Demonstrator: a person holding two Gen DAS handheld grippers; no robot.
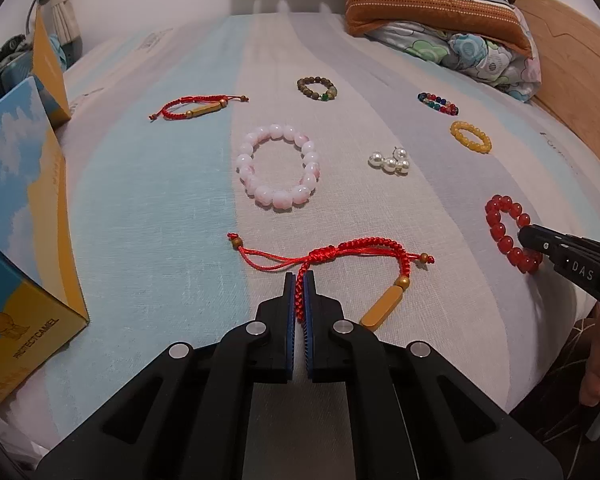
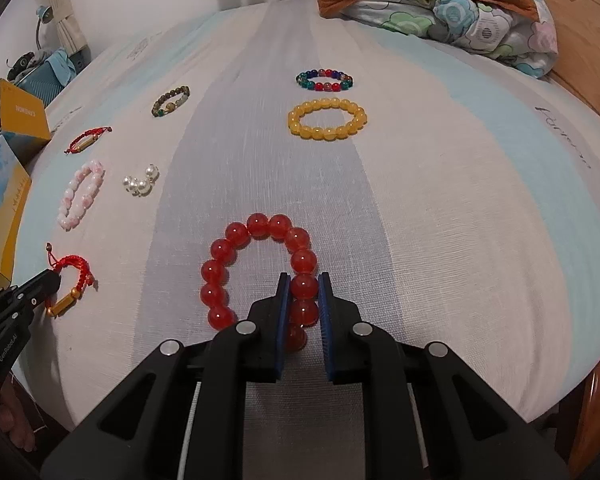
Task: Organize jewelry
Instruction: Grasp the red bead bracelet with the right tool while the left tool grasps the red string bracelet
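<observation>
Left tongs (image 1: 300, 280) pinched our red string bracelet (image 1: 340, 256) on the bed (image 1: 148, 208); right tongs (image 2: 303, 280) squeezed the red bead bracelet (image 2: 256, 268). Pink beads (image 1: 279, 168) and pearls (image 1: 392, 162) lay beyond, well apart.

Bracelets (image 1: 279, 168) lie on bed (image 1: 148, 200)
</observation>
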